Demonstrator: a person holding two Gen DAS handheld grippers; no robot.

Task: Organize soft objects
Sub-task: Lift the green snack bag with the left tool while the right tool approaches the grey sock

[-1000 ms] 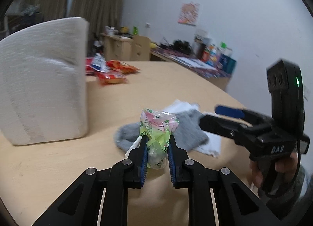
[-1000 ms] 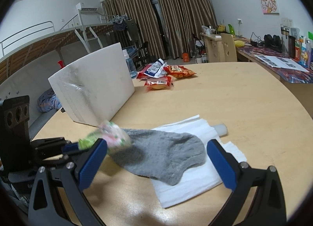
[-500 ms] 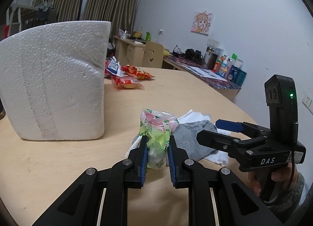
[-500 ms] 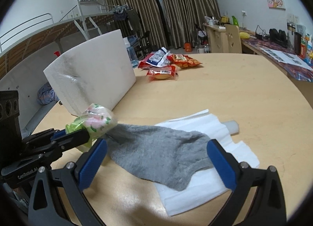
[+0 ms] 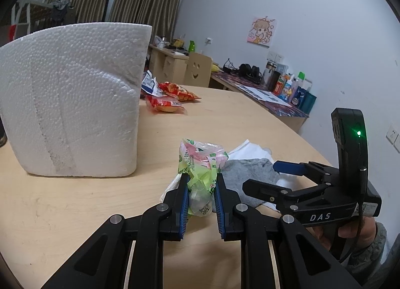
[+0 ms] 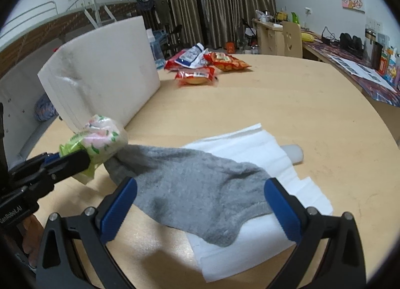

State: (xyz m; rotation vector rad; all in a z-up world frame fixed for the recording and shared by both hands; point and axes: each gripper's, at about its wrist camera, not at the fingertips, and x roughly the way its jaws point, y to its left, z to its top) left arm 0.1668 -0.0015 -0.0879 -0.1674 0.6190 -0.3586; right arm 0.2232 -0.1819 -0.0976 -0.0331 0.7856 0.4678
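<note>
Starting at the left, the left gripper [image 5: 201, 189] is clamped on a crumpled pink-and-green plastic packet [image 5: 200, 164], held just above the table [image 5: 75, 201] near the foam block [image 5: 72, 99]. Right of it lies the grey sock [image 6: 200, 189], flat and limp across a white sheet [image 6: 255, 144], its long axis running from the packet toward the right. The right gripper [image 6: 200, 201] hangs spread wide with nothing in it, fingers straddling the sock's width (so it is plainly the nearer one), the sock straight ahead and slightly below.
</note>
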